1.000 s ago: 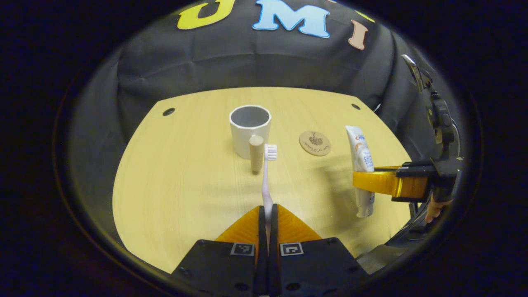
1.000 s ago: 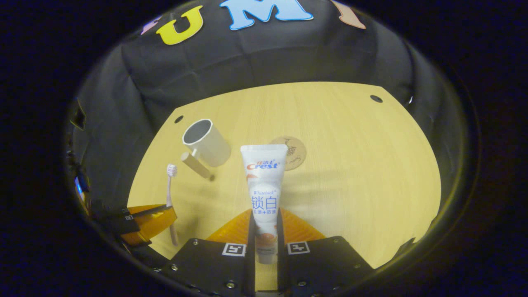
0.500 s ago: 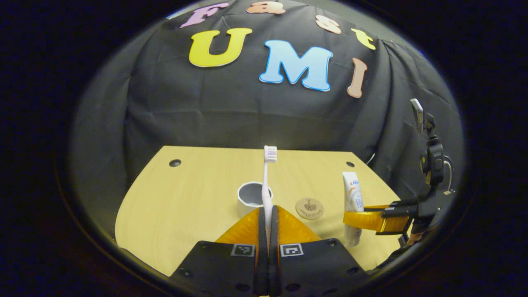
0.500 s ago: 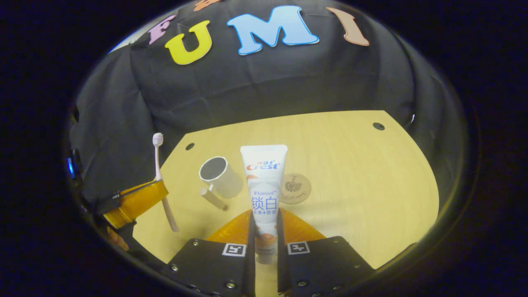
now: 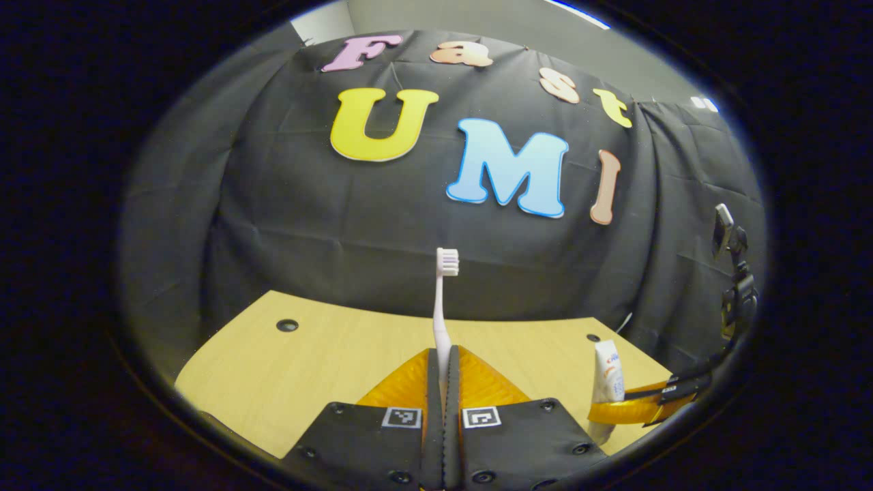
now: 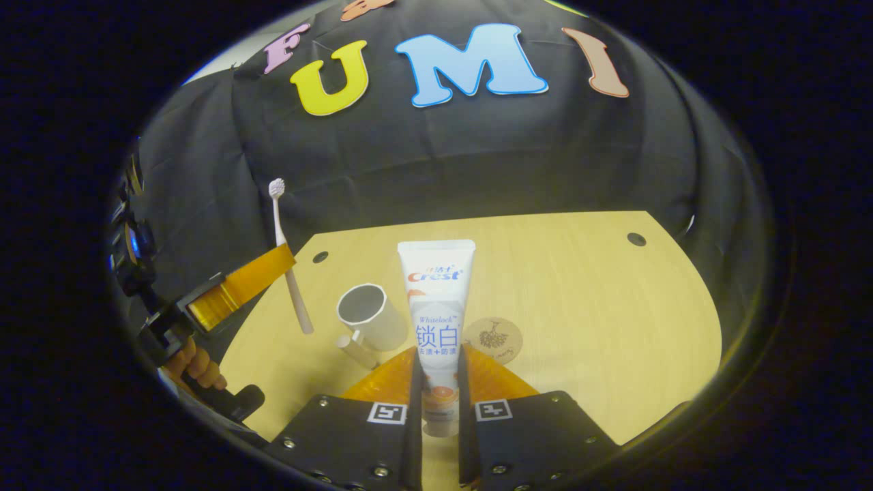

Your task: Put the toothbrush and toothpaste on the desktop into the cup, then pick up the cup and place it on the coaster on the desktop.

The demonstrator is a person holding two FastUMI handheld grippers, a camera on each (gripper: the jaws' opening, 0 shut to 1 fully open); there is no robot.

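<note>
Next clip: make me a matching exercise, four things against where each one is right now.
Things:
1. toothbrush
2. toothpaste
3. cup
4. coaster

Places:
A. flat on the desk, nothing on it
B. held upright in the left gripper
C. standing empty on the desk
D. held upright in the right gripper

Pairs: 1-B, 2-D, 3-C, 4-A

Cup point(image 6: 374, 318) mouth open from above, coaster point(image 6: 492, 339) bare just beside it, bench point(image 6: 614, 307) right half and far edge free of obstacles
</note>
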